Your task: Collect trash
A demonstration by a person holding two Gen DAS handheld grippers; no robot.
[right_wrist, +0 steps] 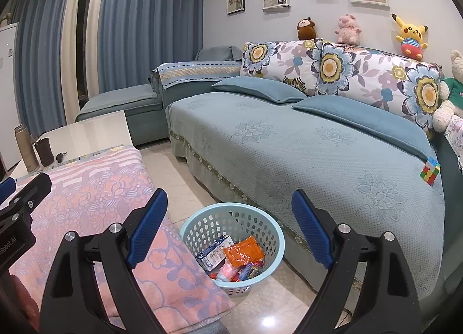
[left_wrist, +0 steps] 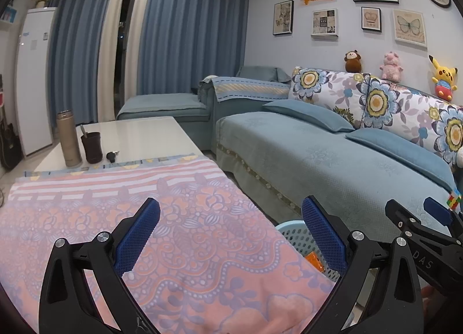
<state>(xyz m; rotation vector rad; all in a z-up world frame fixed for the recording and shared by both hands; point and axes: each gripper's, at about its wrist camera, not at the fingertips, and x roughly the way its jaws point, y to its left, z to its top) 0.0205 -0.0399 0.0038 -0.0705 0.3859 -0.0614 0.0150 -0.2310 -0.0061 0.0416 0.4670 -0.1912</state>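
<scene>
A light blue perforated basket (right_wrist: 272, 235) stands on the floor between the table and the sofa. Inside lie an orange wrapper (right_wrist: 243, 250), a white-and-blue box (right_wrist: 213, 251) and other packets. My right gripper (right_wrist: 230, 217) hovers above and in front of the basket, open, nothing between its blue pads (right_wrist: 147, 230). My left gripper (left_wrist: 231, 232) is open over the pink floral cloth (left_wrist: 188, 247), holding nothing. In the left wrist view only the basket's rim (left_wrist: 292, 231) shows past the table edge, and the right gripper (left_wrist: 419, 218) enters at the right.
On the white table (left_wrist: 139, 134) stand a tan flask (left_wrist: 68, 140), a dark cup (left_wrist: 92, 147) and keys (left_wrist: 111, 156). A blue-covered sofa (right_wrist: 289, 154) fills the right, with a colour cube (right_wrist: 430, 172) near its edge. Tiled floor (right_wrist: 185, 189) runs between table and sofa.
</scene>
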